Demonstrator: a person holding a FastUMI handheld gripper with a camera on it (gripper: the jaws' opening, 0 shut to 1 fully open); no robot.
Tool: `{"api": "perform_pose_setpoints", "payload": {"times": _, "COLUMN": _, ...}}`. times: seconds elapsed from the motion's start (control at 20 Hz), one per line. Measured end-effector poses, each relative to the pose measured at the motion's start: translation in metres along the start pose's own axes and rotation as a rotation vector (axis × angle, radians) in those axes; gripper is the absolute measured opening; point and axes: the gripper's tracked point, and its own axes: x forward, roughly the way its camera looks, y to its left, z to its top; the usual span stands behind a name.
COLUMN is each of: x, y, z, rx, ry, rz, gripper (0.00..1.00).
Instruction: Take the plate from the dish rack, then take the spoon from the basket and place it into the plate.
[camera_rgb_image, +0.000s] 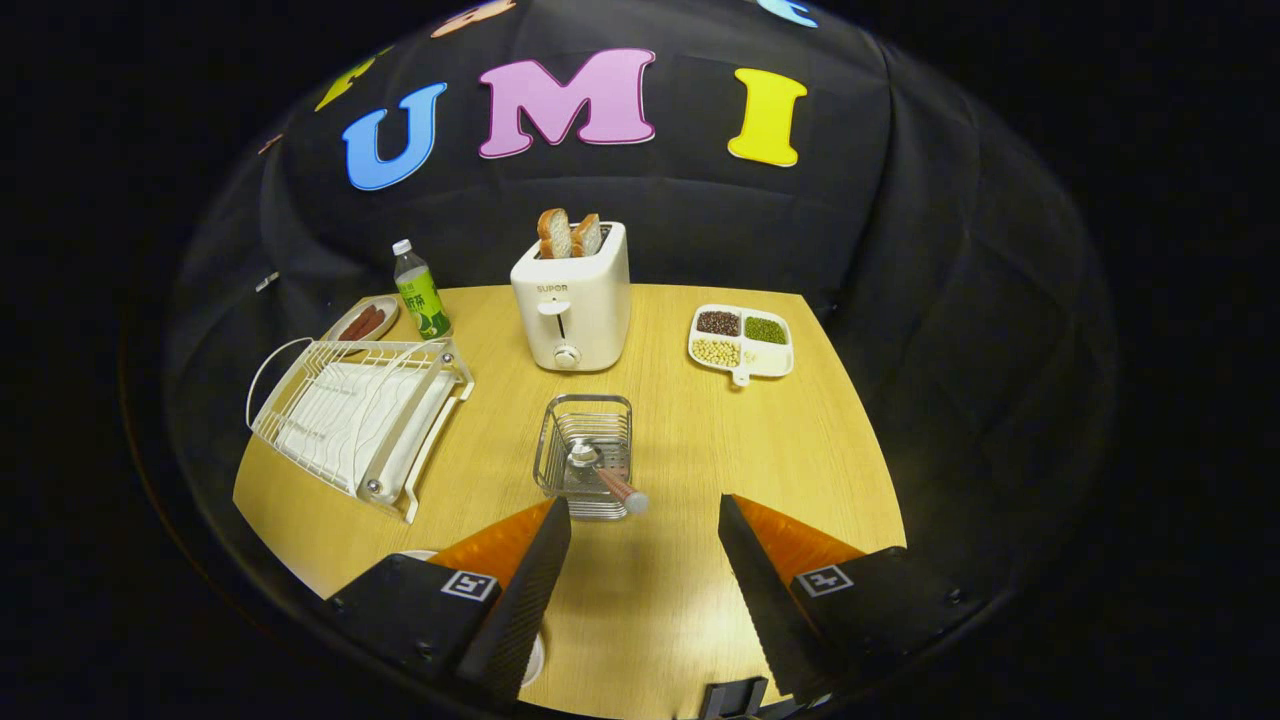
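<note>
My gripper (644, 503) is open above the wooden table (690, 600), with nothing between its fingers. Just ahead of the fingertips stands a small wire basket (590, 403). A spoon (606, 476) lies in it, its metal bowl inside and its reddish handle sticking out over the near rim toward the left fingertip. A white plate (536, 660) lies on the table under the left finger, which hides most of it; only slivers of its rim show. The white dish rack (300, 372) sits beyond and left of the basket, with no dishes in it.
A white toaster (572, 300) with two bread slices stands behind the basket. Left of it are a green-labelled bottle (420, 292) and a small dish of sausages (362, 322). A divided dish of beans (741, 342) lies at the back right.
</note>
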Motion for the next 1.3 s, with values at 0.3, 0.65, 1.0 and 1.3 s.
{"api": "perform_pose_setpoints", "payload": {"times": 0.3, "x": 0.033, "y": 0.012, "z": -0.005, "rx": -0.010, "ry": 0.048, "rz": 0.054, "gripper": 0.67}}
{"api": "perform_pose_setpoints", "payload": {"times": 0.65, "x": 0.029, "y": 0.018, "z": -0.005, "rx": -0.007, "ry": 0.048, "rz": 0.035, "gripper": 0.14}}
{"api": "perform_pose_setpoints", "payload": {"times": 1.0, "x": -0.015, "y": 0.019, "z": 0.033, "rx": 0.157, "ry": -0.059, "rz": 0.020, "gripper": 0.14}}
{"api": "perform_pose_setpoints", "payload": {"times": 1.3, "x": -0.094, "y": 0.042, "z": 0.062, "rx": 0.177, "ry": -0.178, "rz": 0.046, "gripper": 0.13}}
